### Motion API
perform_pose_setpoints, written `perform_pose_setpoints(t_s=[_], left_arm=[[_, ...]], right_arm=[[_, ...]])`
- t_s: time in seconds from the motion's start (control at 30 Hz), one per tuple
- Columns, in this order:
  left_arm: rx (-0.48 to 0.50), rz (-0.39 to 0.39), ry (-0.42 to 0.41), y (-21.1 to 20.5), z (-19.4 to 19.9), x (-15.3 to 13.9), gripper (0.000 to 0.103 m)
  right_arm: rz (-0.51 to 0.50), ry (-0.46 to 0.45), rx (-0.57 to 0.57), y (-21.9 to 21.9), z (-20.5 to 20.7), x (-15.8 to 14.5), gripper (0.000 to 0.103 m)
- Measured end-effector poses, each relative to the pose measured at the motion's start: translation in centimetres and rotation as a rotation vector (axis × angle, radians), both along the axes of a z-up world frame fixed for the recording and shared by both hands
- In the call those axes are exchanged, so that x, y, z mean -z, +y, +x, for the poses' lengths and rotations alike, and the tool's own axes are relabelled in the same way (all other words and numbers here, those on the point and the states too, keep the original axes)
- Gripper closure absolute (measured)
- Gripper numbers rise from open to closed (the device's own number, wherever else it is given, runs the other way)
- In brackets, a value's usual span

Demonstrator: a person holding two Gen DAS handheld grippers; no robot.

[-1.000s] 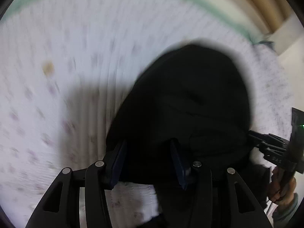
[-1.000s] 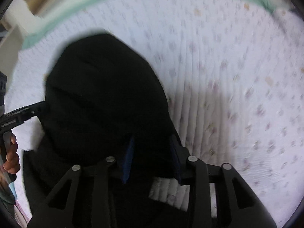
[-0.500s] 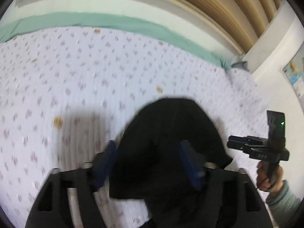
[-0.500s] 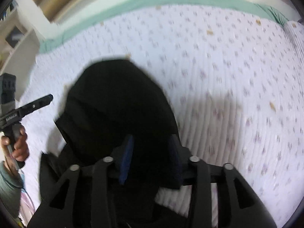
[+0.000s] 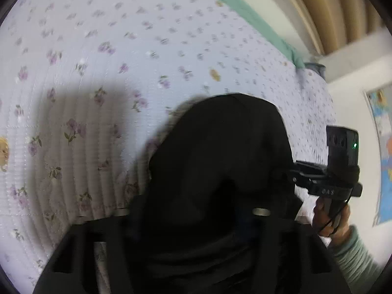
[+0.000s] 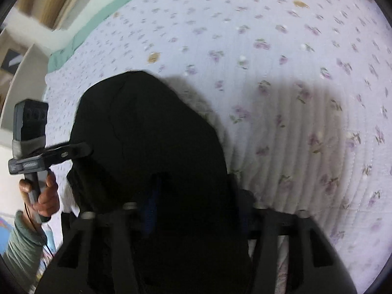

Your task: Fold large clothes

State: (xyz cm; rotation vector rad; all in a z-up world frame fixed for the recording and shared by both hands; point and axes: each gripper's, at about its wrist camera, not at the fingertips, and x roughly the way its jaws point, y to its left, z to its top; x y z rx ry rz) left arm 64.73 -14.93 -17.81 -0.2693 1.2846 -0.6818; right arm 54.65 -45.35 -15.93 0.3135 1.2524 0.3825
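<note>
Now black garment [image 5: 220,161] draped between both tongs, left tongs [image 5: 193,218] and right tongs [image 6: 196,201] closing on its fabric.

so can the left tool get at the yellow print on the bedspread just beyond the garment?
Probably not yet. The black garment lies between the closing jaws of the left tool and drapes ahead of it. The yellow print sits beyond its far edge on open bedspread.
</note>
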Motion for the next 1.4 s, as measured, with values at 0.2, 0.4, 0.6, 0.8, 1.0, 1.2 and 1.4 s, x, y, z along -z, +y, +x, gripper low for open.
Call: perform_pose_setpoints(t_s=[0.2,0.4,0.6,0.8,1.0,1.2,1.4], left_arm=[[0.043,-0.057,-0.138,1.2,-3.5,-5.1,0.081],[0.076,-0.103,-0.239,2.5,-9.1,-11.1,0.082],[0.15,-0.086,-0.336,3.1,-17.7,-16.1,0.083],[0.228,-0.016,-0.369,3.3,-28.1,-16.8,0.083],[0.224,0.205,-0.278,2.6,-35.4,-9.5,0.08],[0.189,0.351,-0.208,3.3,-39.2,-4.2,0.08],[0.131,0.318,-0.192,7.4,-40.8,-8.2,0.076]], right_arm=[[-0.065,-0.145,-0.033,1.4,-3.4,-4.4,0.084],[-0.098,-0.275,-0.045,2.5,-9.9,-10.9,0.085],[-0.137,-0.349,-0.069,3.8,-19.2,-15.9,0.085],[-0.17,-0.356,-0.083,4.9,-29.7,-16.1,0.085],[-0.22,-0.245,-0.083,6.4,-35.8,-10.4,0.084],[-0.261,-0.1,-0.09,6.5,-39.9,-5.6,0.08],[-0.253,-0.122,-0.04,3.6,-43.3,-9.7,0.079]])
